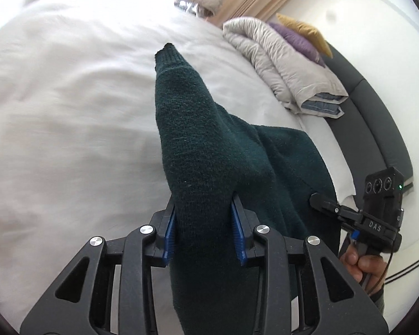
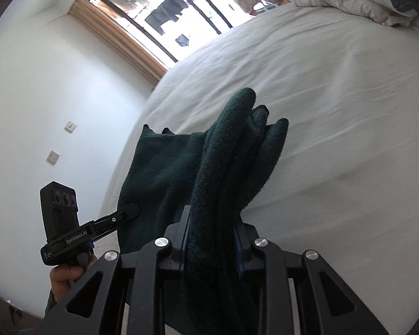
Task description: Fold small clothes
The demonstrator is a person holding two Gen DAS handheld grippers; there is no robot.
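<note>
step: dark green knit garment (image 1: 209, 145) lifted above the white bed (image 1: 69, 111), not yet laid flat | left gripper (image 1: 206, 231) jaws clamped on a bunched part; right gripper (image 2: 211, 248) jaws likewise pinching thick folds | next: likely spread it on the bed, then fold | containers: none seen

White bed sheet (image 2: 335, 111) lies bare from 12 to 3 o'clock of the right gripper (image 2: 211, 240): open passage. Folded grey duvet (image 1: 287, 61) and pillows (image 1: 301, 36) block the far corner at 1 o'clock. Dark headboard (image 1: 377, 117) bounds that side.
</note>
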